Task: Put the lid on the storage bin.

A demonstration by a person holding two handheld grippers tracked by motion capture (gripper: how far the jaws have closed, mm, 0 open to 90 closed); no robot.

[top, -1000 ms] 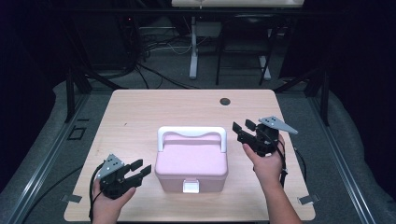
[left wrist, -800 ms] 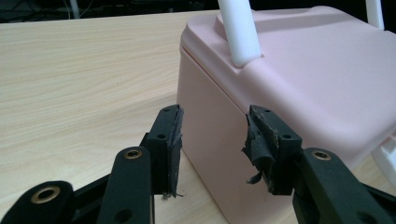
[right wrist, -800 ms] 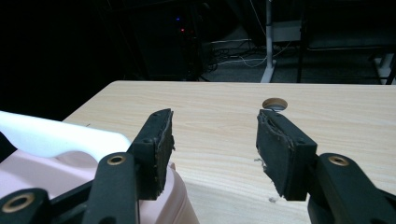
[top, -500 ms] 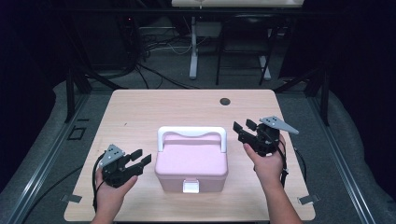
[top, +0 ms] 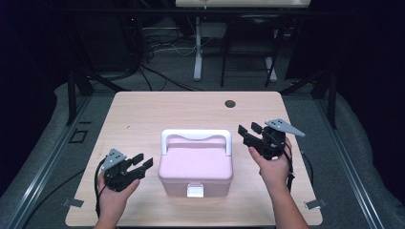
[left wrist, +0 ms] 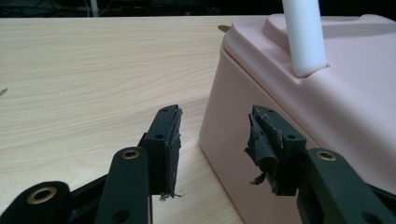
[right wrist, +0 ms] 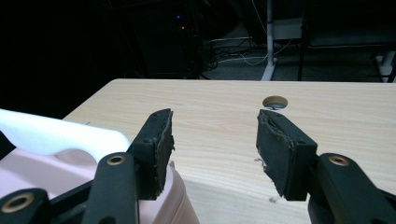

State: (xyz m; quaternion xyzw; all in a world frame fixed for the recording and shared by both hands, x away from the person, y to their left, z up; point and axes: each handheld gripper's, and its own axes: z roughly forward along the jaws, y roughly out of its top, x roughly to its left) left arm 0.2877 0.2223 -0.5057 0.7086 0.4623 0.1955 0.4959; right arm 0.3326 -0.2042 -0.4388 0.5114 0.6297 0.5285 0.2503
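The pink box (top: 196,167) sits mid-table near the front edge, long axis running left to right, between both hands. The left gripper (top: 138,164), jaws just opening and empty, lies beside its left end, seemingly nearer than the open, empty right gripper (top: 248,133) by the white handle (top: 196,136).

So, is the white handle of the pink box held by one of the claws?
No, the white handle stands free above the pink box, with the left claw and right claw open beside it.
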